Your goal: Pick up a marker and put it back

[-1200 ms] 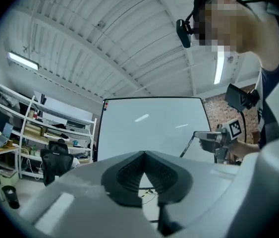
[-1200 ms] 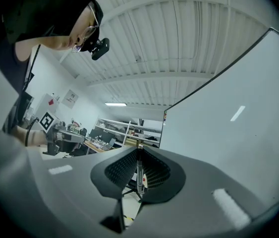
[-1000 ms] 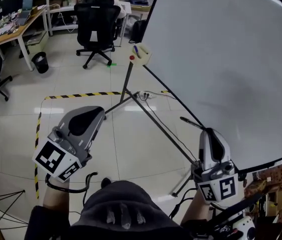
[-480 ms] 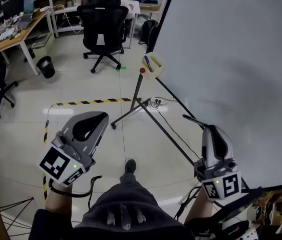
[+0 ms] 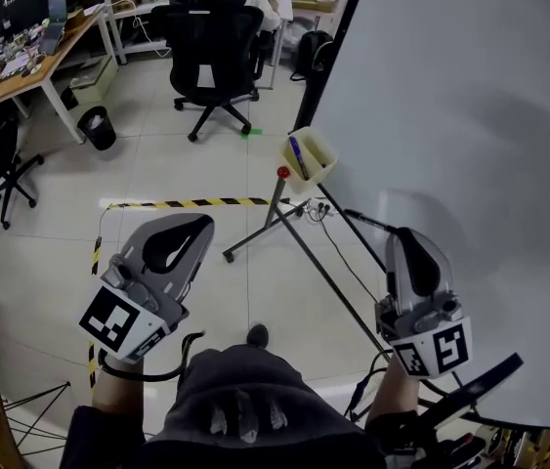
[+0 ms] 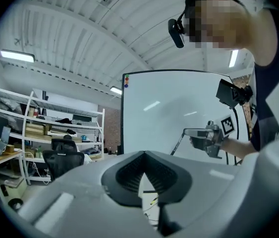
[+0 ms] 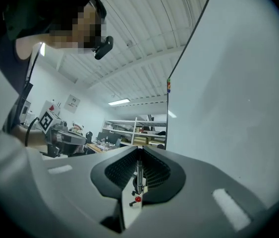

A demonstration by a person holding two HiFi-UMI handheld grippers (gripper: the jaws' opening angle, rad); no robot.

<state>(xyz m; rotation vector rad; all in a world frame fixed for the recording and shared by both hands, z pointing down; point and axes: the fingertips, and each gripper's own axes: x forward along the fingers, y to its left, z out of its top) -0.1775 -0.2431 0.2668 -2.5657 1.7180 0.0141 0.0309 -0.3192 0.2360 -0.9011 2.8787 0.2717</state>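
Tray (image 5: 324, 150) nearer, blue marker (image 5: 297, 152) inside

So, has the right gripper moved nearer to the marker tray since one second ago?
Yes. In the head view the right gripper, holding a marker, has come closer to the tray.

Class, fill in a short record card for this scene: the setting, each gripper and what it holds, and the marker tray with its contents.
Setting: office floor beside a large whiteboard
Left gripper: jaws together, nothing between them
Right gripper: shut on a dark marker that sticks out past its jaw tips
Tray: pale yellow, on top of a tripod stand, apart from both grippers
In tray: a blue marker
Just below tray: red knob
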